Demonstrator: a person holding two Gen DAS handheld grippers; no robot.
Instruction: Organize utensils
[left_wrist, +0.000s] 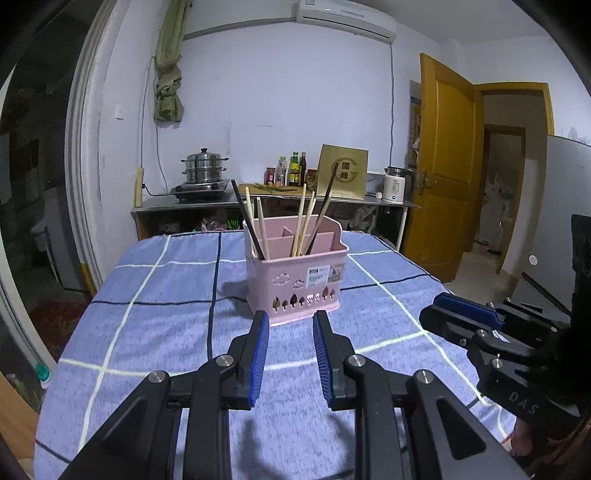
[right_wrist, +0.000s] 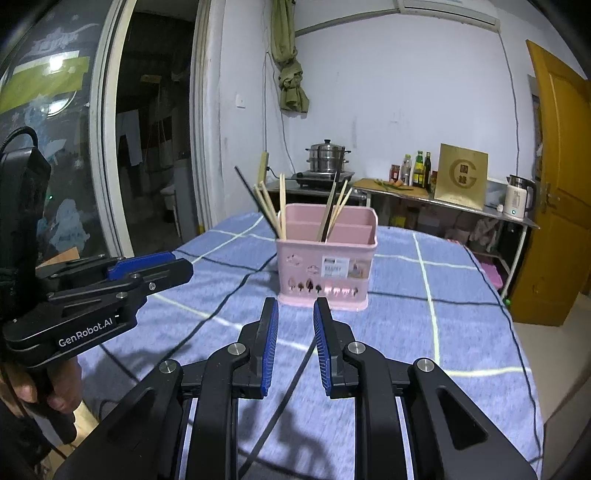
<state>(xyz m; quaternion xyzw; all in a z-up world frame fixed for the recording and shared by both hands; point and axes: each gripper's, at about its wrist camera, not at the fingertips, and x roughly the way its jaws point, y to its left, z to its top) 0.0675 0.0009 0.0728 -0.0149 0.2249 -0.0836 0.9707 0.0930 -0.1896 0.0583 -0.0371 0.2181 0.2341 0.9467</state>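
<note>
A pink utensil holder with several compartments stands upright on the blue checked tablecloth. Pale wooden chopsticks and dark chopsticks lean in its left and middle compartments. My left gripper hovers just short of the holder's front, its blue pads apart with nothing between them. My right gripper is also open and empty, pointing at the holder's base. Each shows in the other's view: right gripper, left gripper.
A black cable runs across the cloth under the right gripper. Behind the table a steel counter carries a steamer pot, bottles, a brown box and a kettle. A yellow door stands open at the right.
</note>
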